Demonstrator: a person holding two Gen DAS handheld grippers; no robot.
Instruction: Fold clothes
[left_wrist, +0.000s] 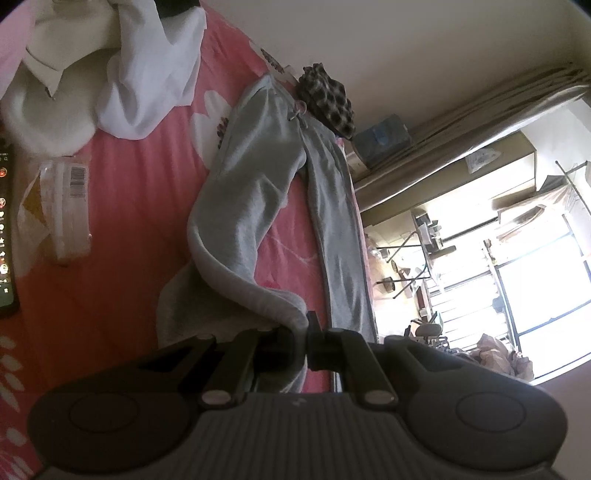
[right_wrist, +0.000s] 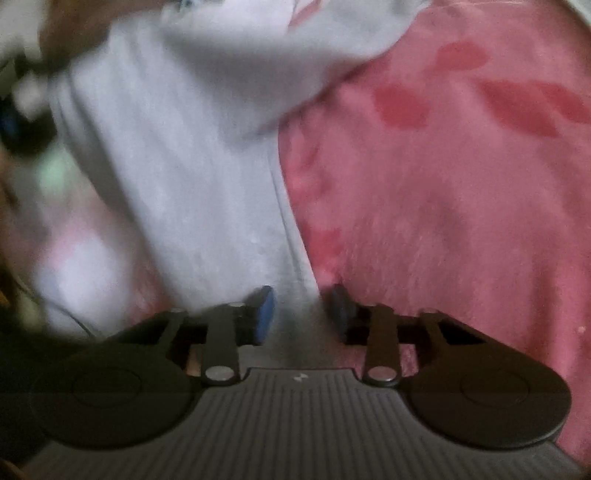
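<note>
A bed (left_wrist: 140, 206) covered in a pink floral sheet fills both views, and on it the grey sweatpants (left_wrist: 255, 192) are spread lengthwise. In the left wrist view the waistband with its drawstring lies toward 12 o'clock, one leg runs flat along the bed's edge at 3 o'clock, and the other leg curves down to 6 o'clock. A heap of white garments (left_wrist: 110, 74) is piled at 11 o'clock, well apart from the sweatpants. A clear plastic package (left_wrist: 62, 206) and a phone (left_wrist: 7, 229) lie at 9 o'clock.

The step in hand is judged to be the drawing of one leg across onto the other. It is done well if both held points are lifted together, the cloth is kept taut between them, and the moved leg is laid seam on seam over the flat one, so that no wrinkle is trapped. The fold is best kept clear of the white heap.

The left gripper (left_wrist: 306, 332) has its jaws closed tight on the cuff end of the curved leg, the cloth being pinched between them. The right gripper (right_wrist: 301, 314) has its jaws partly apart, with a strip of grey fabric lying between the blue pads (right_wrist: 266, 314); the picture is blurred, so whether the cloth is truly gripped cannot be told.
</note>
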